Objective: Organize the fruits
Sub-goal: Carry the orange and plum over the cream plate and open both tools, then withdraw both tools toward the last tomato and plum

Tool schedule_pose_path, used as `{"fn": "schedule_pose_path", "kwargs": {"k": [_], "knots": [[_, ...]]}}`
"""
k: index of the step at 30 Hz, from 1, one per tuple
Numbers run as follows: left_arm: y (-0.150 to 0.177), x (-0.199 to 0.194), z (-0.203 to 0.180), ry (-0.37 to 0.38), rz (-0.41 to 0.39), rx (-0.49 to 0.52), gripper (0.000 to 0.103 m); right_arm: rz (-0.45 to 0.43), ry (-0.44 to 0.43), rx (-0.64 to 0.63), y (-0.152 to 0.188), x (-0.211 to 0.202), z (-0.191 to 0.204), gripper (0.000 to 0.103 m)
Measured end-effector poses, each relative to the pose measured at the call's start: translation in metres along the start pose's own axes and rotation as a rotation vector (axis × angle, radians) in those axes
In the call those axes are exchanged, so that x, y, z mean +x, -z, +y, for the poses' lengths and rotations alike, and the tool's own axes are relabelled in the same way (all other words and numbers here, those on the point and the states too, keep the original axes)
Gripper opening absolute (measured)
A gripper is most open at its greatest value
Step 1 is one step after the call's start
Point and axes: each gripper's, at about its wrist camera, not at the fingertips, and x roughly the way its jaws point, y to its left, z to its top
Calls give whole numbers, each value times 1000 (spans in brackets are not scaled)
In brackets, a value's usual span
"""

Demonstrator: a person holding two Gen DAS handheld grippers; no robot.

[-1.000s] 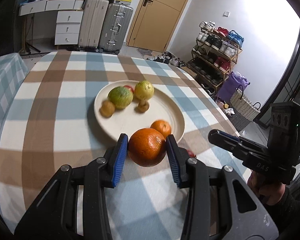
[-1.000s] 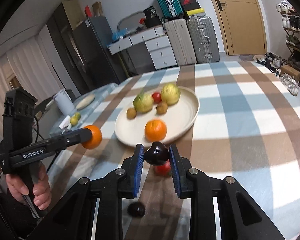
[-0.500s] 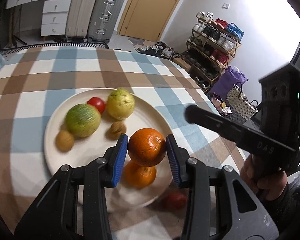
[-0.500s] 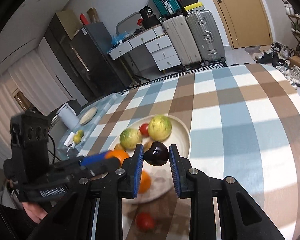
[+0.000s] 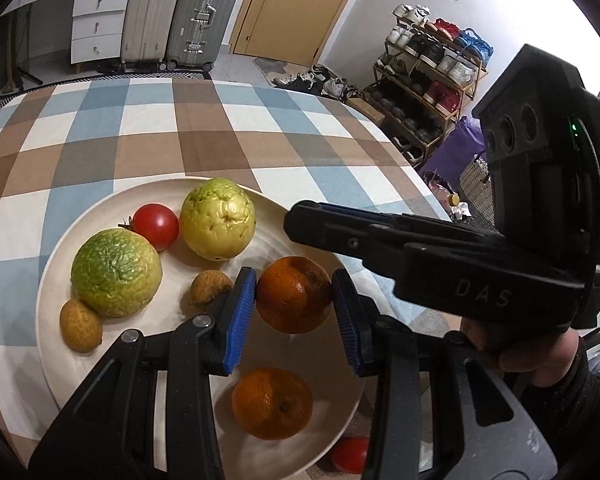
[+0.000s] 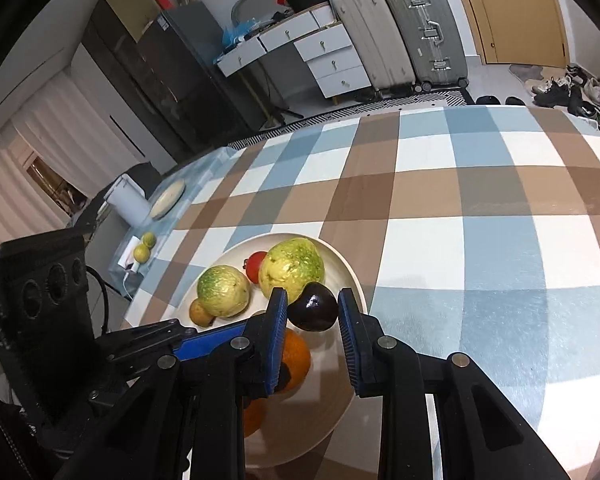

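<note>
My left gripper point(image 5: 294, 295) is shut on an orange point(image 5: 294, 294) and holds it over the cream plate point(image 5: 52, 280). On the plate lie a second orange point(image 5: 272, 402), two green-yellow fruits point(image 5: 116, 273) point(image 5: 217, 224), a red tomato point(image 5: 156, 227) and two small brown fruits point(image 5: 81, 325) point(image 5: 210, 287). My right gripper point(image 6: 313, 307) is shut on a dark purple fruit point(image 6: 313, 307) above the plate's point(image 6: 352, 280) right side. In the left wrist view the right gripper's fingers point(image 5: 320, 226) reach in over the plate's right rim.
A red tomato point(image 5: 350, 454) lies on the checked tablecloth point(image 5: 220, 132) just off the plate's near rim. A lower side table at the left carries a small dish point(image 6: 167, 199), two green fruits point(image 6: 144, 248) and a white box point(image 6: 128, 204). Suitcases and drawers stand beyond the table.
Both grippers have travelled from the near table edge to over the plate, each still gripping its fruit. The right gripper now crosses close beside the left one.
</note>
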Motion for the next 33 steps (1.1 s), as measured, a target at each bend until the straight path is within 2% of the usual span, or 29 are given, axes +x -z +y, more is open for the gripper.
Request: {"fn": "schedule_pose_path", "kwargs": {"k": [14,19,23,25,29,33], "knots": [[-4,8,-3,-4,0,28,36,10,31,-17,-2,18,-2,27],[-7,2,-3,-8,-13,26,37,-20,19,-15,-4,11,0,46],[-7,-8,-10,-10,-29,48,37,-52,28,-28,-5,-2,4,46],[-7,-15,-14,-18,-38,60,38,-82,30,-20,-4,-14,5,50],[-5,-33,-22,-31,-63,72,45,-141,36,-1,1,-42,6,52],[0,-58,-31,-48,-101,86,53,-195,42,18,11,-71,10,63]]}}
